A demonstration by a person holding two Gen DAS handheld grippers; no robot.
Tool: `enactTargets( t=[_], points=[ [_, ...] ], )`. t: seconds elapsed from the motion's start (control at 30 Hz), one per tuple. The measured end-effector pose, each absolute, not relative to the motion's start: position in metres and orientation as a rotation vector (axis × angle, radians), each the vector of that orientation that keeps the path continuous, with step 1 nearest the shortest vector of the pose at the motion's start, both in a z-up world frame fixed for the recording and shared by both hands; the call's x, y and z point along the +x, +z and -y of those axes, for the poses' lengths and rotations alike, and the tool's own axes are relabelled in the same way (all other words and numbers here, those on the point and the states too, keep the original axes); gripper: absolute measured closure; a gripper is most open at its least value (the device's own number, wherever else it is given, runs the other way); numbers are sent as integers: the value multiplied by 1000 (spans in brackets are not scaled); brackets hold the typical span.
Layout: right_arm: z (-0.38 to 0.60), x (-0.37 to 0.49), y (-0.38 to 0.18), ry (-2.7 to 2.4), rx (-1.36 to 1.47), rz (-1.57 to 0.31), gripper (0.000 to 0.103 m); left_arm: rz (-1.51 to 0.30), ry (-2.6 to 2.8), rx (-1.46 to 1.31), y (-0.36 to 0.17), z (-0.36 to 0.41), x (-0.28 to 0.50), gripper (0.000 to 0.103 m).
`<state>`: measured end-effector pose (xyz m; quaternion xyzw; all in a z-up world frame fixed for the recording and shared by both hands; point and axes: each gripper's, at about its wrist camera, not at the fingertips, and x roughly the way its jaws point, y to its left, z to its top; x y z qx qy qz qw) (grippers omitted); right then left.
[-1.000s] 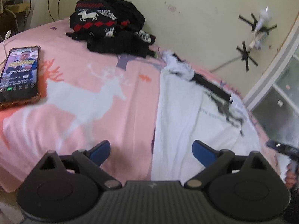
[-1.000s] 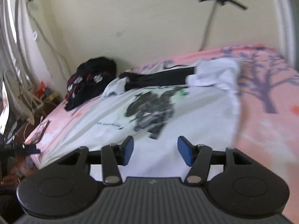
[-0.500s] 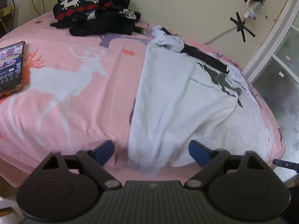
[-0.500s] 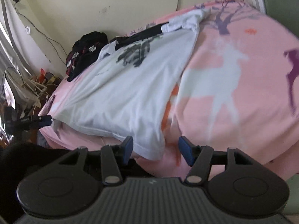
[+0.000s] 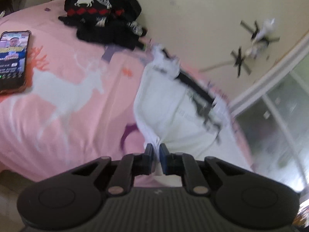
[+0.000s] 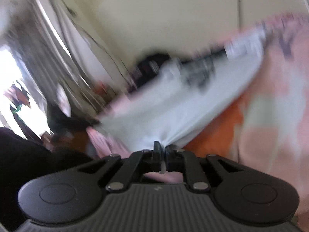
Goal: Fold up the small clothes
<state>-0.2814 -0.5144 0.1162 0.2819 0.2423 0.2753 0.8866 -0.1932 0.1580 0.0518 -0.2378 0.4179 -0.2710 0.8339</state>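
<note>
A white T-shirt point(image 5: 164, 112) with a dark print lies spread on the pink deer-print bedsheet point(image 5: 67, 116). In the left wrist view my left gripper point(image 5: 156, 150) is shut on the shirt's near hem corner, and the cloth bunches between the blue pads. The right wrist view is badly blurred. There the same T-shirt point(image 6: 173, 112) stretches away from my right gripper point(image 6: 163, 149), whose jaws are closing with a pinch of the hem between them. Cloth gathers at the fingertips and a bit hangs below them.
A lit phone point(image 5: 12, 60) lies on the sheet at the far left. A heap of black patterned sweaters point(image 5: 104, 13) sits at the back by the wall. A glass-fronted frame point(image 5: 280, 116) stands to the right. Curtains point(image 6: 58, 44) hang at the left in the right wrist view.
Both grippers went from wide open over the shirt's hem to closed on it. The left one has lifted its corner slightly. The right one swung across and its view is now blurred.
</note>
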Motion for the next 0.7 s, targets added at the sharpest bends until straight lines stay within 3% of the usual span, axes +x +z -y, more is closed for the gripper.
enactTargets(
  t=[0.2,0.43,0.47,0.5,0.53,0.57,0.7],
  points=[
    [554,-252,134,469,684,-320,97,-809,-655,-560,83,-137,-146,95],
    [595,-135,152,256,720,-310,96,-747,-673,-548,131,-68,-32,92],
    [598,-116,152,181,712,-330,93,-744,-634,-529,132,-55,-14,83],
    [596,-96,151,117,662,-347,69,-759,-588,-506,130,-42,2,51],
    [593,-84,150,56,612,-375,60,-795,-528,-476,122,-30,19,36],
    [590,-75,147,-3,563,-412,24,-822,-464,-458,113,-24,28,26],
    [578,-99,133,19,498,-452,29,-886,-433,-448,73,-34,23,23]
  ],
)
